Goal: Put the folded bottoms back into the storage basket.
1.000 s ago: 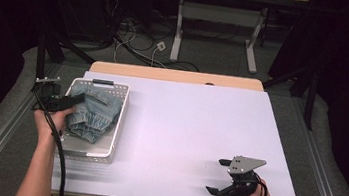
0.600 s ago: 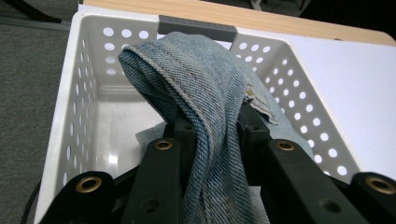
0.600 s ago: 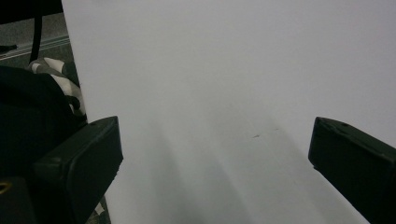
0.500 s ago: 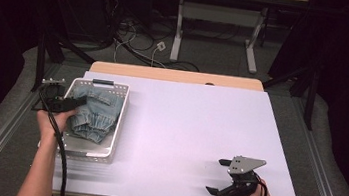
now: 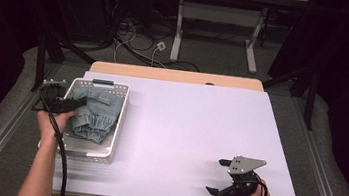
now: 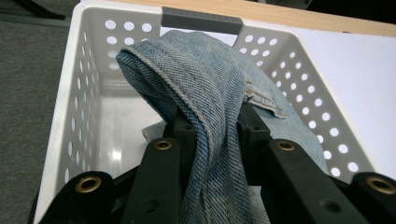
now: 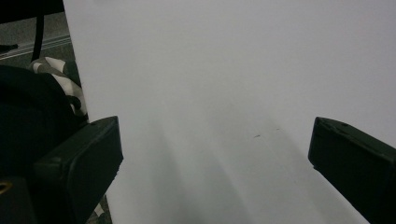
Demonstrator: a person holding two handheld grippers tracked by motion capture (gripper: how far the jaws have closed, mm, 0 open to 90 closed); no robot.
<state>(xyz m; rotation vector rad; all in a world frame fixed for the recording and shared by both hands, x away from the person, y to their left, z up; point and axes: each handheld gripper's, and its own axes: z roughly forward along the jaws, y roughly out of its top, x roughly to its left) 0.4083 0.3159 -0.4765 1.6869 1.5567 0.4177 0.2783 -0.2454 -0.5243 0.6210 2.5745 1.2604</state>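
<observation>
The right gripper [image 5: 219, 176] rests at the near right edge of the white bench [image 5: 193, 130], its fingers [image 7: 79, 168] spread wide with nothing but bare bench between them. Farther off to the left, the left gripper [image 6: 212, 135] has its fingers [image 6: 180, 135] clamped tight on a fold of blue denim garment [image 6: 205, 88], which hangs over them inside the white perforated basket [image 6: 84, 60]. No readable writing shows on denim or basket. Since a second ago, the left gripper has drawn back toward the basket's left wall with the denim; the right has kept its place.
</observation>
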